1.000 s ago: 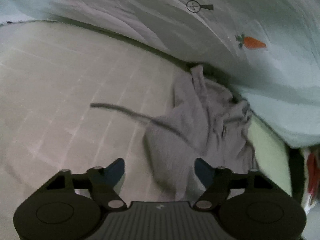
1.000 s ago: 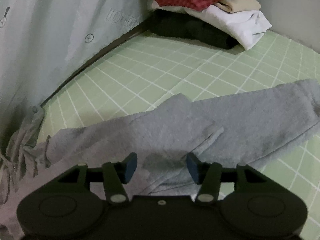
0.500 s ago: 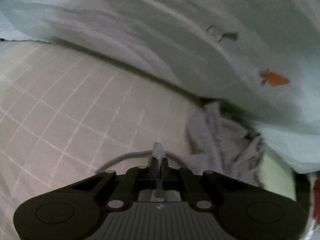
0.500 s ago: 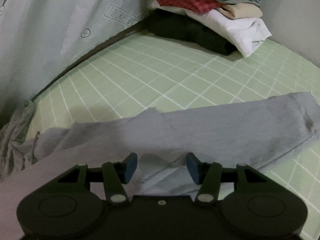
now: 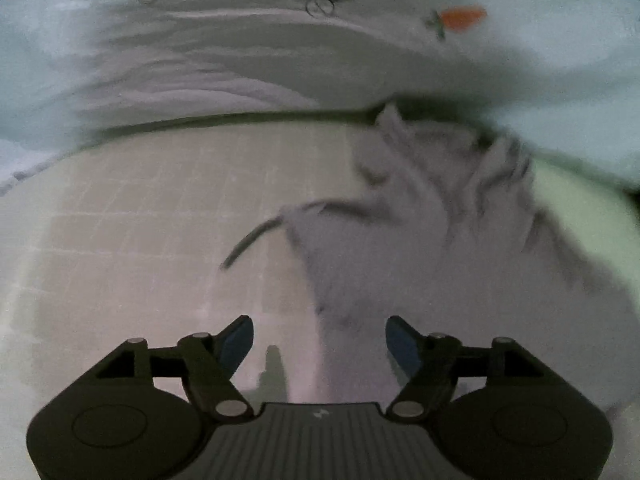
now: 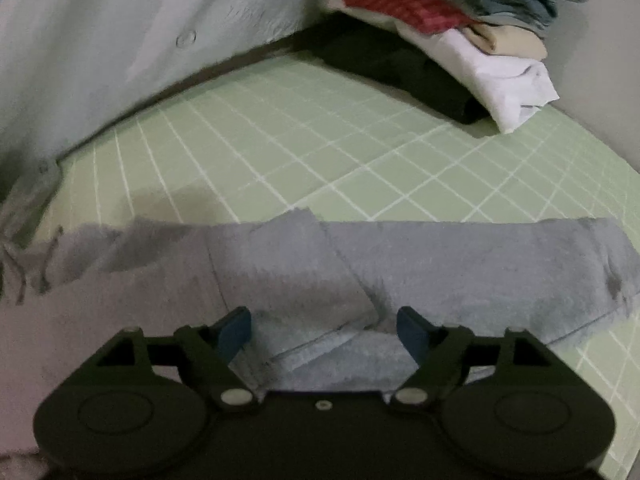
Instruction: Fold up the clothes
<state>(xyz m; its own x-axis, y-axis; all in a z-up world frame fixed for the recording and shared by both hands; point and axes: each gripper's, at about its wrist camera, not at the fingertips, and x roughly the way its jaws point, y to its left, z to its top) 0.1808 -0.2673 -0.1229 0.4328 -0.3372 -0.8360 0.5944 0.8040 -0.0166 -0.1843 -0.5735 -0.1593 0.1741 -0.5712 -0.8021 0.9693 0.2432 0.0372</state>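
- Grey fleece trousers [image 6: 400, 272] lie stretched across the near part of a green checked bed sheet [image 6: 320, 140], their legs doubled one on the other in a long band; the bunched waist [image 5: 452, 184] with one loose drawstring [image 5: 256, 236] sits at the left end, against a pale quilt [image 5: 240, 48] printed with a carrot.
- Left tongs [image 5: 318, 340] have just been opening, and both blue pads stand wide apart with nothing between them; the drawstring lies free on the sheet ahead of them.
- Right tongs [image 6: 324, 332] have also just been opening; they hover over the middle of the trousers with cloth below the gap, yet the pads do not press on it.
- Step in hand, as I judge it: the lengthwise fold is laid and let go, with the crosswise fold to come.
- Next move calls for taking hold of one end of the band, probably the cuffs at the right, and carrying it over toward the waist while the layers stay aligned and the drawstring is tucked in.
- Count: one pair of trousers, one drawstring in sight, two tongs, one stack of folded clothes [image 6: 460, 40] in the far right corner, about six pieces, though blur makes that uncertain.
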